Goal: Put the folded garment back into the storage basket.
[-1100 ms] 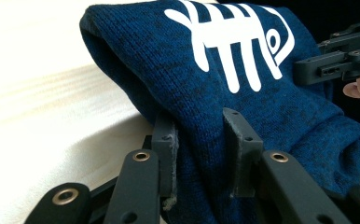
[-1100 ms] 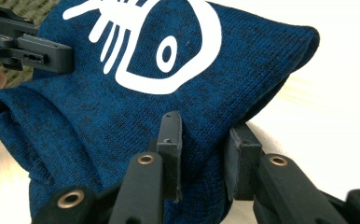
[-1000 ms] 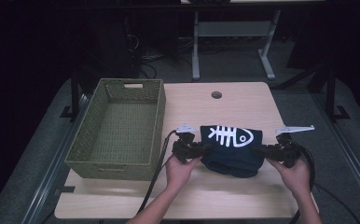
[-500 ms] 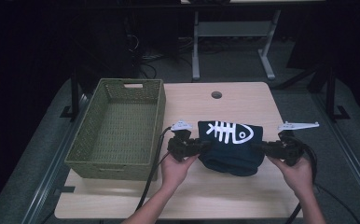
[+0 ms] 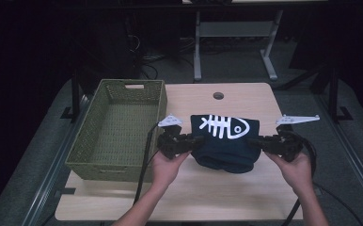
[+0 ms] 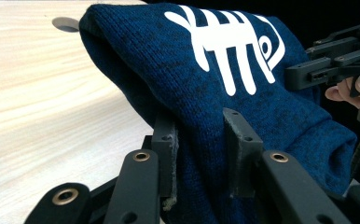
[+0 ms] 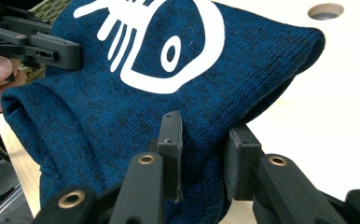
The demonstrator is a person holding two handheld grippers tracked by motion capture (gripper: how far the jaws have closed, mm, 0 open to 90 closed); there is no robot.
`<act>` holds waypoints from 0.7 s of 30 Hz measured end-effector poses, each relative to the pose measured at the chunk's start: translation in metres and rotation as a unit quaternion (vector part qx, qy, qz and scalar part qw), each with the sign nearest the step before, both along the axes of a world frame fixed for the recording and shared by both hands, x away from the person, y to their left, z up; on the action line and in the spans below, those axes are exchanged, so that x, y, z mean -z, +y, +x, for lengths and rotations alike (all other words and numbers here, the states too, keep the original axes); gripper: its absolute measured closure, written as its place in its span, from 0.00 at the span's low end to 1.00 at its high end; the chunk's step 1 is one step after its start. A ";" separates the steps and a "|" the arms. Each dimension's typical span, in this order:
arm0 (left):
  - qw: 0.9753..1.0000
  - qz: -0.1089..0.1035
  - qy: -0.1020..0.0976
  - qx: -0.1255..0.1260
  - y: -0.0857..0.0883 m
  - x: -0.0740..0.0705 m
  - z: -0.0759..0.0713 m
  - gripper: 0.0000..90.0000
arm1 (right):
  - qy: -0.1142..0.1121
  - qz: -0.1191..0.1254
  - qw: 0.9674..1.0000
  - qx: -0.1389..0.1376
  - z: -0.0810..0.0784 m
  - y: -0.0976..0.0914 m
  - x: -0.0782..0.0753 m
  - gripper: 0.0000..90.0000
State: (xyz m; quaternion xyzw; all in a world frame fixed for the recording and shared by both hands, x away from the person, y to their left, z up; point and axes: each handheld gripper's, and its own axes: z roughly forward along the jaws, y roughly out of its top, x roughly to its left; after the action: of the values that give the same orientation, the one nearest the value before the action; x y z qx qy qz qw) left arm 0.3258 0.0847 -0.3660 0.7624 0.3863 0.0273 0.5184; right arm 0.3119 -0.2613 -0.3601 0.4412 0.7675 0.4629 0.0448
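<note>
Lifting: folded blue sweater now hangs higher off the worktop than a second ago, both hands raised with it.
Left claw: clamped on the sweater's left edge, palm under, pointing inward.
Right claw: pinching the right edge, mirrored.
Sweater: right of the green basket, fish-bone print up.

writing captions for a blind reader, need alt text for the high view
A folded dark blue sweater with a white fish-skeleton print is gripped at its sides by the left gripper and right gripper, beside a green basket on a wooden table.
</note>
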 end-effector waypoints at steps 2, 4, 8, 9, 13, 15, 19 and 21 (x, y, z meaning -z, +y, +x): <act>1.000 -0.001 -0.003 -0.001 0.005 -0.004 0.000 0.77 | -0.002 0.004 1.000 -0.004 0.001 0.004 -0.004 0.79; 1.000 -0.001 -0.006 -0.002 0.009 -0.008 0.000 0.77 | -0.005 0.006 1.000 -0.008 0.002 0.007 -0.007 0.79; 1.000 -0.004 -0.011 -0.006 0.017 -0.016 -0.001 0.77 | -0.008 0.013 1.000 -0.011 0.004 0.013 -0.012 0.79; 1.000 -0.005 -0.010 -0.006 0.019 -0.017 -0.001 0.77 | -0.008 0.014 1.000 -0.012 0.004 0.014 -0.013 0.79; 1.000 -0.006 -0.008 -0.007 0.026 -0.020 0.000 0.77 | -0.008 0.016 1.000 -0.016 0.005 0.020 -0.017 0.79; 1.000 -0.008 -0.008 -0.008 0.027 -0.021 0.000 0.77 | -0.010 0.019 1.000 -0.019 0.005 0.022 -0.019 0.79; 1.000 -0.008 -0.008 -0.009 0.032 -0.024 0.000 0.77 | -0.011 0.021 0.999 -0.021 0.005 0.025 -0.022 0.79; 1.000 -0.010 -0.009 -0.009 0.035 -0.026 0.001 0.77 | -0.012 0.021 0.999 -0.022 0.006 0.028 -0.026 0.79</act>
State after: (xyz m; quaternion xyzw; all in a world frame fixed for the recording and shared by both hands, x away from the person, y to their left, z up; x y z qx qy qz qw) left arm 0.3264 0.1194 -0.3400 0.7532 0.3886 0.0350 0.5295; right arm 0.3178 -0.2334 -0.3345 0.4190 0.7667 0.4851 0.0346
